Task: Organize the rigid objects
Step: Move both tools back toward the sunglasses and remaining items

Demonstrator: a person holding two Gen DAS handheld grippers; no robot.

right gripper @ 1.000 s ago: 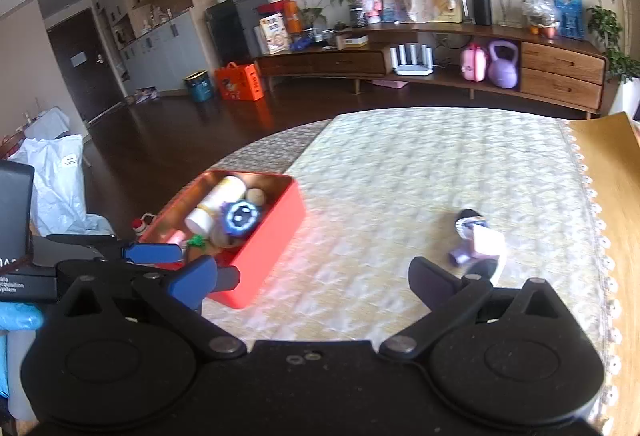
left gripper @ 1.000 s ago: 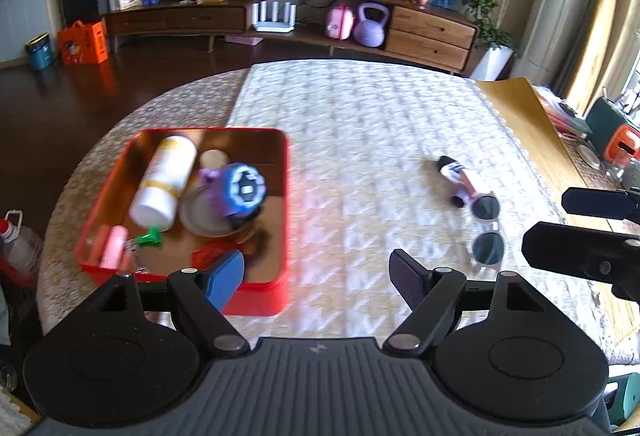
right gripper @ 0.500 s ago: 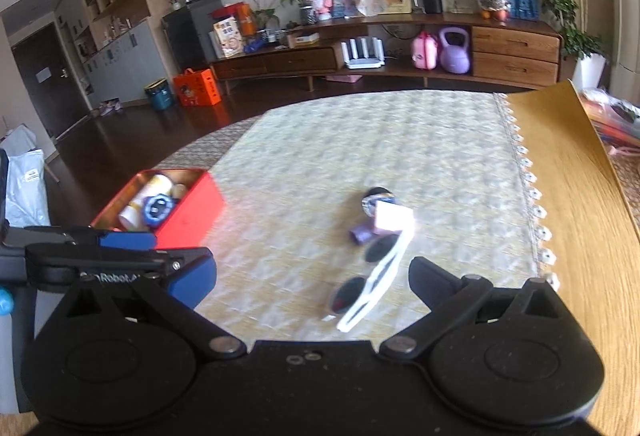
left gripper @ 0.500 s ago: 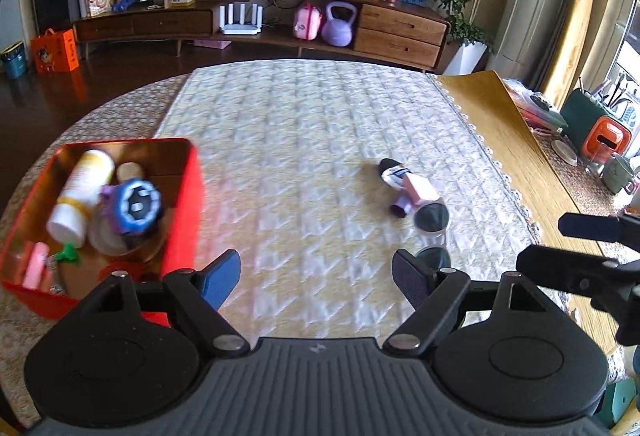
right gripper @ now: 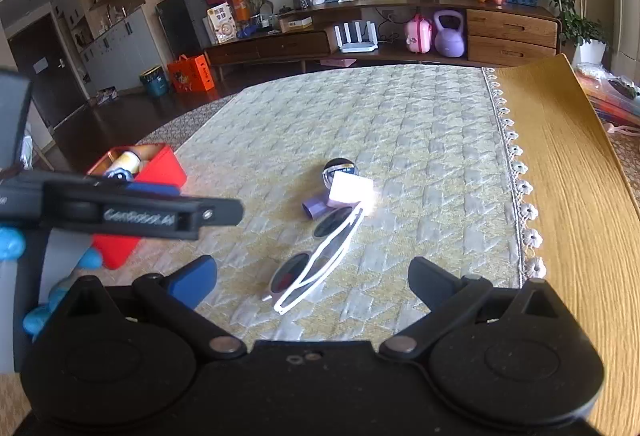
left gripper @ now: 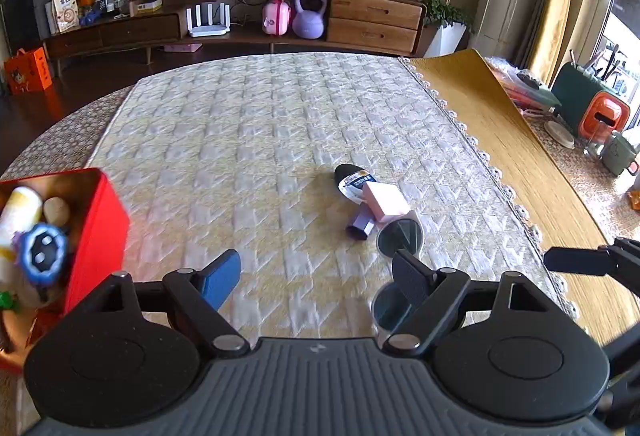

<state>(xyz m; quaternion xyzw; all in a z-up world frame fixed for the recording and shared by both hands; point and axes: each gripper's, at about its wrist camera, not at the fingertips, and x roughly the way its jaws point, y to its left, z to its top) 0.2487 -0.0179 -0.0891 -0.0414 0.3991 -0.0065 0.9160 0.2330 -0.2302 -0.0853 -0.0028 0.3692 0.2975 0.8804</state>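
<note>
White-framed sunglasses (right gripper: 320, 256) lie on the quilted cloth, just ahead of my open, empty right gripper (right gripper: 312, 278). Beyond them lie a pink block (right gripper: 349, 189), a purple tube (right gripper: 316, 207) and a black-capped tube (right gripper: 338, 166). In the left wrist view one sunglass lens (left gripper: 400, 237) shows beside the pink block (left gripper: 385, 202). My left gripper (left gripper: 318, 274) is open and empty, to the left of these. The red tin (left gripper: 100, 232) at far left holds a blue round toy (left gripper: 43, 254) and a white bottle (left gripper: 20, 206).
A yellow mat (left gripper: 516, 156) covers the table to the right of the lace-edged cloth. A green and orange holder (left gripper: 592, 104) stands at far right. The left gripper's body (right gripper: 120, 214) crosses the right wrist view in front of the red tin (right gripper: 156, 172).
Both grippers have moved right, away from the red tin and toward the sunglasses. The tin has slid to the left edge of the left view. Both stayed open.
</note>
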